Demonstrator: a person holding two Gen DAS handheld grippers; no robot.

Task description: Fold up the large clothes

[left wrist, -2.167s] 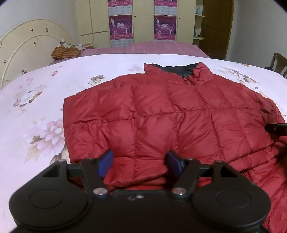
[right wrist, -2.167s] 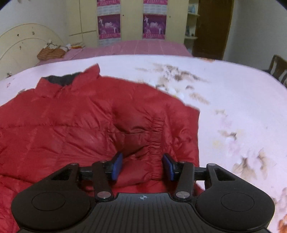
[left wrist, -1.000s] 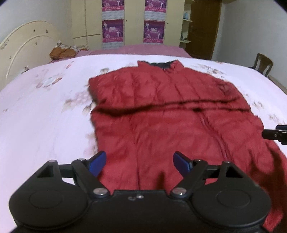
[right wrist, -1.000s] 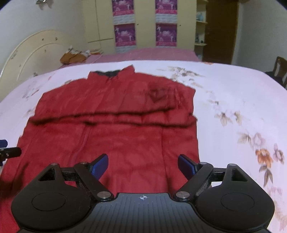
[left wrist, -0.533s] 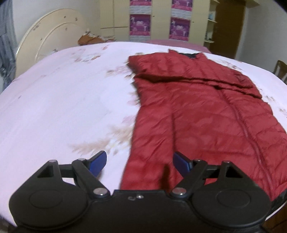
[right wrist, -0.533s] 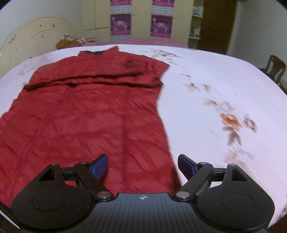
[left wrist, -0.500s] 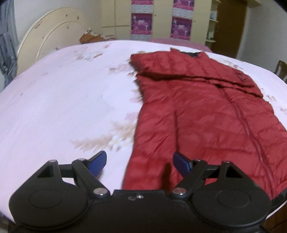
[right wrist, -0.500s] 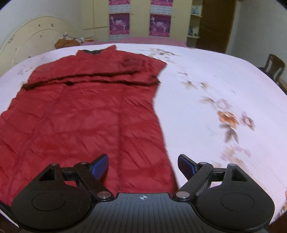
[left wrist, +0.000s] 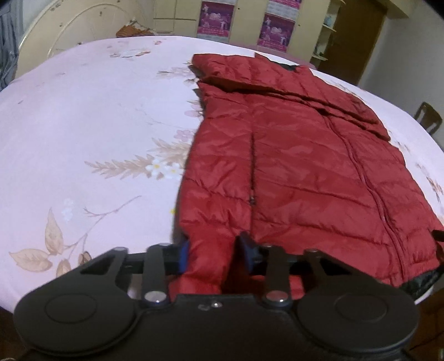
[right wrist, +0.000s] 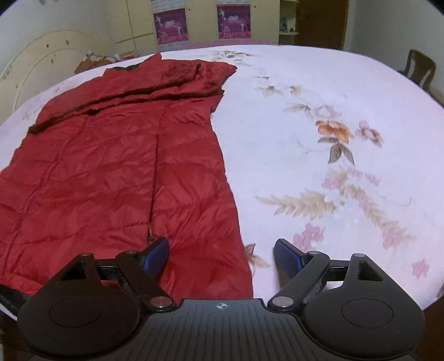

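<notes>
- Red jacket (left wrist: pixel 299 155) lies flat on the bed (left wrist: pixel 91 111), hem toward the cameras, dark collar (left wrist: pixel 288 67) at the far end.
- Sleeves are folded across the chest near the collar, making a raised band over the upper part.
- Jacket sits to the right in the left wrist view and to the left in the right wrist view (right wrist: pixel 111 172); its near end reaches the bed's near edge.
- Left gripper (left wrist: pixel 213 254): blue fingers (left wrist: pixel 183 255) closed in on the jacket's near left hem corner, red fabric bunched between them and reaching back to the gripper body.
- Right gripper (right wrist: pixel 222 257): fingers (right wrist: pixel 287 257) wide apart, gripping nothing.
- Right gripper's left finger is over the red fabric near a zip pull (right wrist: pixel 151 238); its right finger is over bare sheet; the jacket's right edge runs between them.
- Bed sheet is pink with a flower print (right wrist: pixel 335 133).
- Behind the bed: cream headboard (left wrist: pixel 75 25), yellow wardrobe with purple posters (right wrist: pixel 169 27), dark door (right wrist: pixel 322 22).
- Wooden chair (right wrist: pixel 420 68) at the far right, apart from the bed.
</notes>
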